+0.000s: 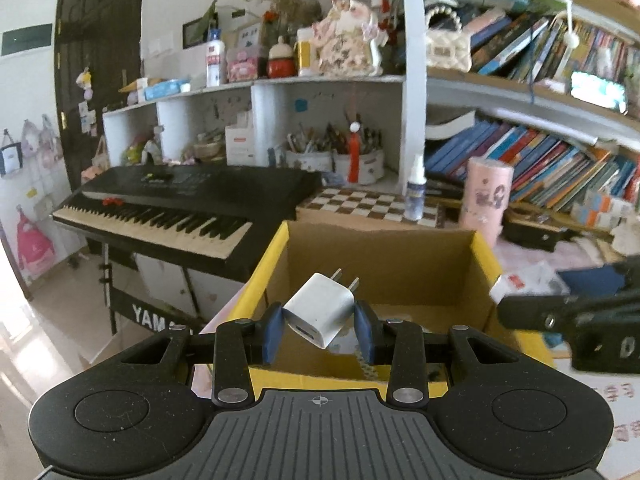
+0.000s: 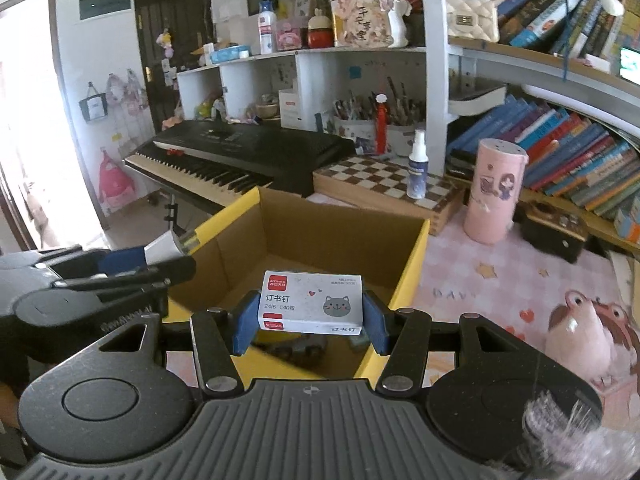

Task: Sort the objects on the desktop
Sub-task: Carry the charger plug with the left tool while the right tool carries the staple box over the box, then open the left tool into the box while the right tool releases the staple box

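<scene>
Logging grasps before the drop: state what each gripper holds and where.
Left gripper: white USB charger, fingers on two opposite sides, prongs pointing away. Right gripper: staple box, fingers on its two short ends.
</scene>
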`<state>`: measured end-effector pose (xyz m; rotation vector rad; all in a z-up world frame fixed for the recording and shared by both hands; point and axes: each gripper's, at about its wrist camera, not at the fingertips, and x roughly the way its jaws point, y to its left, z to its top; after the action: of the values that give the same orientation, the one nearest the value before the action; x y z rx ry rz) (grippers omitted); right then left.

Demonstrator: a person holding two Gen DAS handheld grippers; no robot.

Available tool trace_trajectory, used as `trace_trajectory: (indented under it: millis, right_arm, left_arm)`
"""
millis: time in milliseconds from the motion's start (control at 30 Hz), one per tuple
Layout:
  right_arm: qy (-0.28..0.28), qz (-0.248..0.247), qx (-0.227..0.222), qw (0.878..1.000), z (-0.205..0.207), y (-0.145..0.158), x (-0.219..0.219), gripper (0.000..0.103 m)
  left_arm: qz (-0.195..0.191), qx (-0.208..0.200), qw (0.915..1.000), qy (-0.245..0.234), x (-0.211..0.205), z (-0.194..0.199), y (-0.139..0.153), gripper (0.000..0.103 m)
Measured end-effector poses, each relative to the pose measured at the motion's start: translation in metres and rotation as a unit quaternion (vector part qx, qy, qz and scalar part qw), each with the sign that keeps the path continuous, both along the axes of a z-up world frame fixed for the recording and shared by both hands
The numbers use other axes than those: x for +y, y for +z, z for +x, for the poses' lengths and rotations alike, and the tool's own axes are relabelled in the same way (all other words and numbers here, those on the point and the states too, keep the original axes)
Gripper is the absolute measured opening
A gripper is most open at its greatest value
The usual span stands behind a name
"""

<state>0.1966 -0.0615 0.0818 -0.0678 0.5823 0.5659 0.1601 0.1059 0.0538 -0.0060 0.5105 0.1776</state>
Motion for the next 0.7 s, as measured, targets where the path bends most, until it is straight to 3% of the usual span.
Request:
trace_trajectory:
  millis: [333, 700]
  right_arm:
    - [0.034, 0.001, 0.009, 0.999, 0.046, -0.007, 0.009, 0.051]
    - [0.097, -0.030, 0.018, 0.995, 0.092, -0.018, 0.041, 0.051]
  left_arm:
    - [0.010, 0.060, 0.9979, 0.020, 0.001, 0.030, -0.028, 0.036]
    - [0.030, 0.084, 0.9958, 0.019, -0.006, 0.047, -0.035, 0.036]
